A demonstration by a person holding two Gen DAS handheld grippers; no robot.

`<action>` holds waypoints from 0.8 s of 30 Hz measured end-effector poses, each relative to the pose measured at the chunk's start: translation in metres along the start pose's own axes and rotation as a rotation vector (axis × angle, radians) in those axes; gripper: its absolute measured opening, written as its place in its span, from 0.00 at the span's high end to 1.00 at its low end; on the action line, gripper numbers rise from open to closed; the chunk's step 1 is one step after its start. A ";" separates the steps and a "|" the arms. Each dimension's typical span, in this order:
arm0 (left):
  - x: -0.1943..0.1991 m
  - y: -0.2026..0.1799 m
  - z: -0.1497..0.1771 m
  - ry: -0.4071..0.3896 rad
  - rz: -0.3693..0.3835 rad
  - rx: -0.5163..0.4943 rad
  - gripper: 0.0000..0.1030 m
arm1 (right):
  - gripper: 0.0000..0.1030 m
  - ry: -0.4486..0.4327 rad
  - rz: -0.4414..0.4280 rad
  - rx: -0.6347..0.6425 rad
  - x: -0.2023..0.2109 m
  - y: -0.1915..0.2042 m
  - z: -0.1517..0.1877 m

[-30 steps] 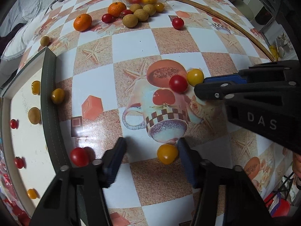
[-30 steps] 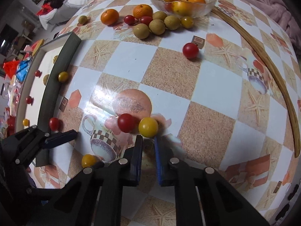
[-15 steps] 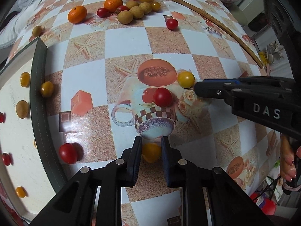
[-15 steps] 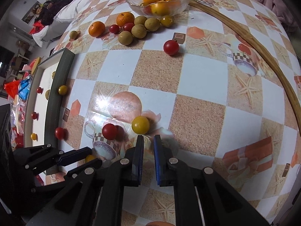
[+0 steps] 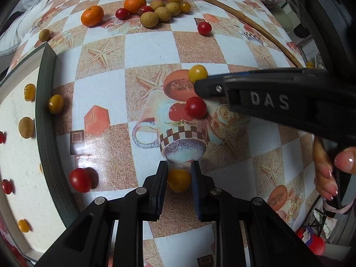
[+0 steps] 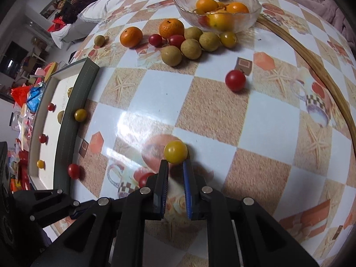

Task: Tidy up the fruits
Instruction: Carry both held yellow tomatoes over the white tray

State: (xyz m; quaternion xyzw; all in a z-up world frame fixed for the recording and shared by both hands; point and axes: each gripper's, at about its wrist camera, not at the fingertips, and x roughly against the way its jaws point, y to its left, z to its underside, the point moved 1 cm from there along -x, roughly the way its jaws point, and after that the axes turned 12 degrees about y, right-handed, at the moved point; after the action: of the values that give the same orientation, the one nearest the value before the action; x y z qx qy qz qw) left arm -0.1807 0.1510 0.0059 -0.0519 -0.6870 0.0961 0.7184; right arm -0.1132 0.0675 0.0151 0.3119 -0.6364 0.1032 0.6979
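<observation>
My left gripper [image 5: 179, 168] is shut on a yellow cherry tomato [image 5: 178, 179] low on the tablecloth. My right gripper [image 6: 175, 165] has its jaws narrowly apart, tips just behind another yellow tomato [image 6: 175, 151], not gripping it; this tomato also shows in the left wrist view [image 5: 197, 73]. A red tomato [image 5: 195, 107] lies beside the right gripper's finger. A glass bowl [image 6: 253, 15] with oranges stands at the far end. Oranges [image 6: 171, 28], brown longans [image 6: 191, 49] and red tomatoes [image 6: 235, 80] lie before it.
A white tray with a dark green rim [image 5: 44, 120] lies at the left, holding several small tomatoes and a longan. A red tomato [image 5: 80, 179] and a yellow one [image 5: 56, 104] rest against its rim. A wooden hoop [image 6: 329, 82] curves along the right.
My left gripper closed from wide open onto the yellow tomato. My right gripper moved forward up to the other yellow tomato; the red tomato rolled slightly aside.
</observation>
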 end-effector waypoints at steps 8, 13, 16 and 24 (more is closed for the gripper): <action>-0.001 -0.002 0.000 -0.003 -0.020 -0.009 0.78 | 0.58 -0.032 0.005 -0.002 0.000 0.006 -0.014; -0.001 -0.004 -0.001 -0.004 -0.011 -0.004 0.78 | 0.78 -0.017 0.071 0.015 -0.002 0.011 -0.013; -0.001 -0.006 0.000 -0.005 -0.012 -0.007 0.78 | 0.78 -0.007 0.102 0.015 -0.001 0.009 -0.007; -0.001 -0.003 0.000 -0.006 0.005 -0.016 0.78 | 0.78 -0.013 -0.027 -0.201 0.016 -0.026 0.015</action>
State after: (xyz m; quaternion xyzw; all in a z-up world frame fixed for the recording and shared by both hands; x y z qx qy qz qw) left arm -0.1807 0.1479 0.0058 -0.0590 -0.6898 0.0928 0.7156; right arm -0.1089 0.0342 0.0223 0.2496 -0.6437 0.0272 0.7229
